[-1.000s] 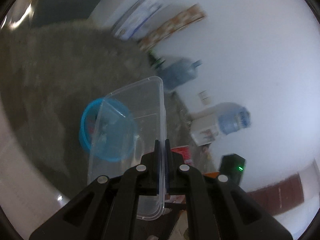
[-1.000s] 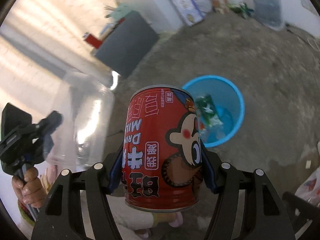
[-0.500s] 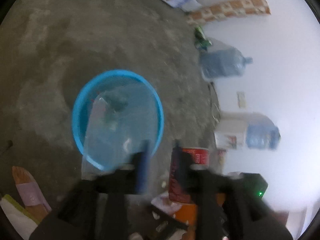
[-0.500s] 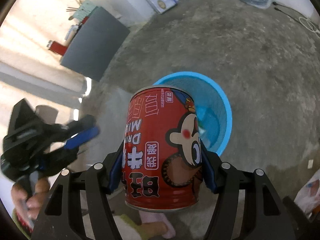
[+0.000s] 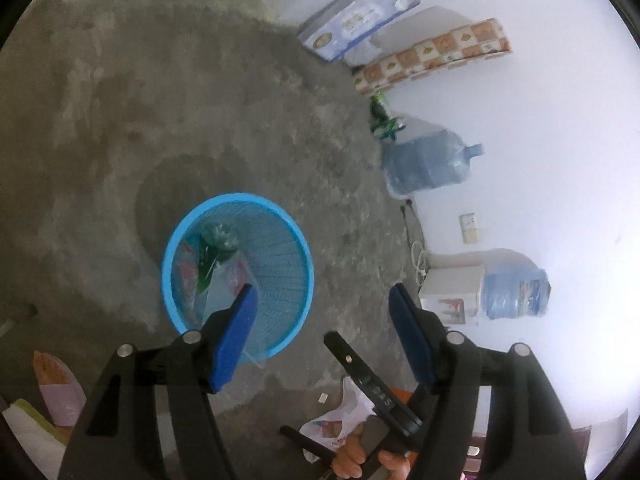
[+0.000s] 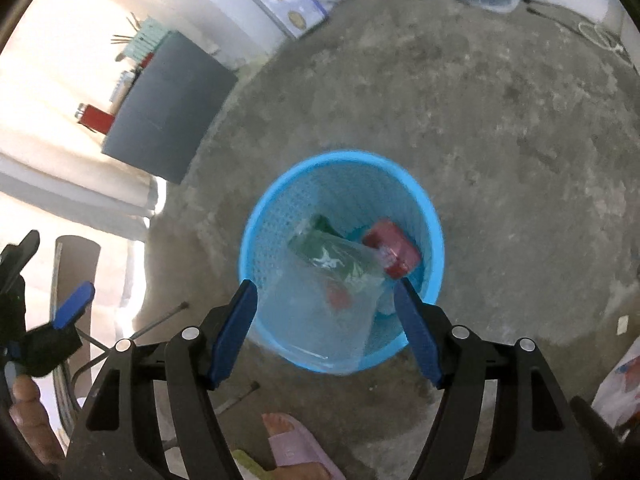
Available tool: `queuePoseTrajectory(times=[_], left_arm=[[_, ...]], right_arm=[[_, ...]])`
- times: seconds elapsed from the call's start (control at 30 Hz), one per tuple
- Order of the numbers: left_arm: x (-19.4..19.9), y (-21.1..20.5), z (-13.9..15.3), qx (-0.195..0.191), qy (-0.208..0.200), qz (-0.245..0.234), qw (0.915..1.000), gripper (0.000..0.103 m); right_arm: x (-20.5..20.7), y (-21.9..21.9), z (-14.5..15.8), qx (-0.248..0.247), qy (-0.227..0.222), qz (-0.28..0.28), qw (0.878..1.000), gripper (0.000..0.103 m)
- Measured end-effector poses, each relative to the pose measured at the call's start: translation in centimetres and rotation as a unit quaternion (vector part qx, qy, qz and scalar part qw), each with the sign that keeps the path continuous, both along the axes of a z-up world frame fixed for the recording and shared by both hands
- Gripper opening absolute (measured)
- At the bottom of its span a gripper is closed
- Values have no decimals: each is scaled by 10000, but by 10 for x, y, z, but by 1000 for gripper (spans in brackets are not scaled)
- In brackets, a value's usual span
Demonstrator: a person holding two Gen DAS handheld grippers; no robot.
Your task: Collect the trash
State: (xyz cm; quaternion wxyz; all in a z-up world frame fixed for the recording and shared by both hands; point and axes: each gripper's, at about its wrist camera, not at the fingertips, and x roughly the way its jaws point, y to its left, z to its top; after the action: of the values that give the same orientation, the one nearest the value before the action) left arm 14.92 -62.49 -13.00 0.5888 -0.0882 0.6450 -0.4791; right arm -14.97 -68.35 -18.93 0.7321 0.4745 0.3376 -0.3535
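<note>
A blue mesh basket (image 5: pixel 298 240) (image 6: pixel 256 240) stands on the concrete floor below both grippers. Inside it a clear plastic container (image 5: pixel 218 294) (image 6: pixel 320 320) leans against the near wall, its edge over the rim. A red milk-drink can (image 6: pixel 392 248) and a green packet (image 6: pixel 326 250) lie beside it. My left gripper (image 5: pixel 322 296) hangs over the basket's near right rim, jaws opening, nothing between them. My right gripper (image 6: pixel 326 292) is right above the basket, jaws opening, nothing gripped. The left gripper (image 6: pixel 72 308) also shows at the right wrist view's left edge.
Water jugs (image 5: pixel 426 164), a dispenser (image 5: pixel 452 292) and flat boxes (image 5: pixel 360 28) line the white wall. A white plastic bag (image 5: pixel 340 416) lies on the floor near the right hand. A dark cabinet (image 6: pixel 168 108) stands at the left. A person's slippered foot (image 6: pixel 296 448) is near the basket.
The left gripper let go of the clear container and the right gripper let go of the red can. Both now lie in the basket. Both grippers came down closer to the basket.
</note>
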Motion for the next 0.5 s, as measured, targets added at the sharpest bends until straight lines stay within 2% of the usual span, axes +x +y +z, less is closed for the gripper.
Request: queuePoseTrajectory(times=[0.07,0.23,0.33,0.5], left_arm=[[-1,6,16,-122,-77,1,9999,66],[-4,35,69,-518,-363,-68,9980,66],[-11,59,104,-739,-745,-249,9942,66],[-27,119,152,-926,-1525,-567,9823,66]], right_arm=[[-6,4,9,-107,-64,-36,9999,68],[-21,34,52,-482,-264,-6,9985,68],[-24,62,82,-805,-336,176,9960,71],[-24,115,126,-1211,-553,423,9902,78]])
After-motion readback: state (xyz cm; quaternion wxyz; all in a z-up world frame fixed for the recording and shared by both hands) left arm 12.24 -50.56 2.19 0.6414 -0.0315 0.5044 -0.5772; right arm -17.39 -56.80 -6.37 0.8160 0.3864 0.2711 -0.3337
